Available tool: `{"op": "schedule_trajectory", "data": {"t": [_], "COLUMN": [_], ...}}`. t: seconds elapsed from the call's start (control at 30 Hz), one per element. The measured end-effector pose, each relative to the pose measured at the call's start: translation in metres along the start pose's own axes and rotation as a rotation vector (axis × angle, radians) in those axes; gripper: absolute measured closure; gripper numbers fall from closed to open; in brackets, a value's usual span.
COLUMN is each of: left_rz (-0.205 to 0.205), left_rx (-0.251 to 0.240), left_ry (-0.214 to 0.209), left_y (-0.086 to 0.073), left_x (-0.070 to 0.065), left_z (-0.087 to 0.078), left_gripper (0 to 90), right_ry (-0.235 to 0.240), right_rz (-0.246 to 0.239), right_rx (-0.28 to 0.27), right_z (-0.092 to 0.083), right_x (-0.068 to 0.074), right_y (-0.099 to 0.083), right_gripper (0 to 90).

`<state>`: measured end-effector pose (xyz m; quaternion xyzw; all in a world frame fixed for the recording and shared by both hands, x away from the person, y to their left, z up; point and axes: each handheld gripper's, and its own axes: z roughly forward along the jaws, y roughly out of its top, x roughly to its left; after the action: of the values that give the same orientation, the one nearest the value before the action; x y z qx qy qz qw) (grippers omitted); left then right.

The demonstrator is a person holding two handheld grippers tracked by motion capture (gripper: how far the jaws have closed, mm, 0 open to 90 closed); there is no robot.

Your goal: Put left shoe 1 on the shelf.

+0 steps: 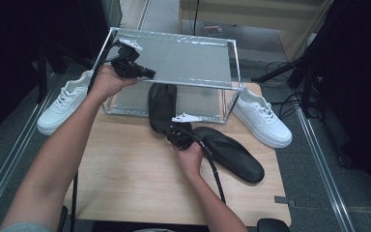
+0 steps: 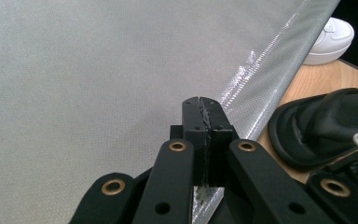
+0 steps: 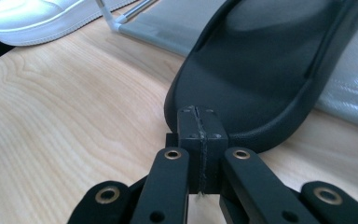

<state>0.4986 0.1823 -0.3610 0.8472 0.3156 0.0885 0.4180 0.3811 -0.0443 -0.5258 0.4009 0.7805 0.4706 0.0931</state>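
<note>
A black slipper [image 1: 162,104] lies with its front on the lower shelf of a metal-framed shoe rack [image 1: 234,63] and its rear end on the wooden table [image 1: 125,169]. My right gripper [image 1: 173,131] is shut and empty, its tips right at that slipper's [image 3: 270,70] rear rim; whether the right gripper [image 3: 198,116] touches it I cannot tell. A second black slipper [image 1: 232,154] lies on the table to the right of the hand. My left gripper [image 1: 147,74] hovers shut over the front left of the grey top shelf [image 2: 98,84], the left gripper [image 2: 204,106] holding nothing.
One white sneaker [image 1: 63,104] stands left of the rack at the table's edge, another white sneaker [image 1: 263,118] to the rack's right. The rack's front posts [image 1: 227,108] flank the lower shelf [image 3: 168,28]. Cables trail from both grippers.
</note>
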Motion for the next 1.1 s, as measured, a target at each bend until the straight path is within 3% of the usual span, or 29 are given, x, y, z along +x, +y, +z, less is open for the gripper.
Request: {"op": "schedule_trajectory", "data": {"t": [0.6, 0.8, 1.1], "left_rz": [0.004, -0.008, -0.02], "left_rx": [0.001, -0.016, -0.013], "left_ry": [0.011, 0.007, 0.011], "left_y": [0.0, -0.002, -0.001], "left_x": [-0.001, -0.001, -0.002], "left_z": [0.0, 0.0, -0.001], "left_gripper": [90.0, 90.0, 90.0], "right_ry": [-0.024, -0.04, -0.007], "right_rz": [0.015, 0.026, 0.044], "right_rx": [0.027, 0.035, 0.032], "right_z": [0.032, 0.034, 0.033], "right_x": [-0.016, -0.023, -0.025], "right_y": [0.03, 0.034, 0.038], "right_gripper": [90.0, 90.0, 90.0]}}
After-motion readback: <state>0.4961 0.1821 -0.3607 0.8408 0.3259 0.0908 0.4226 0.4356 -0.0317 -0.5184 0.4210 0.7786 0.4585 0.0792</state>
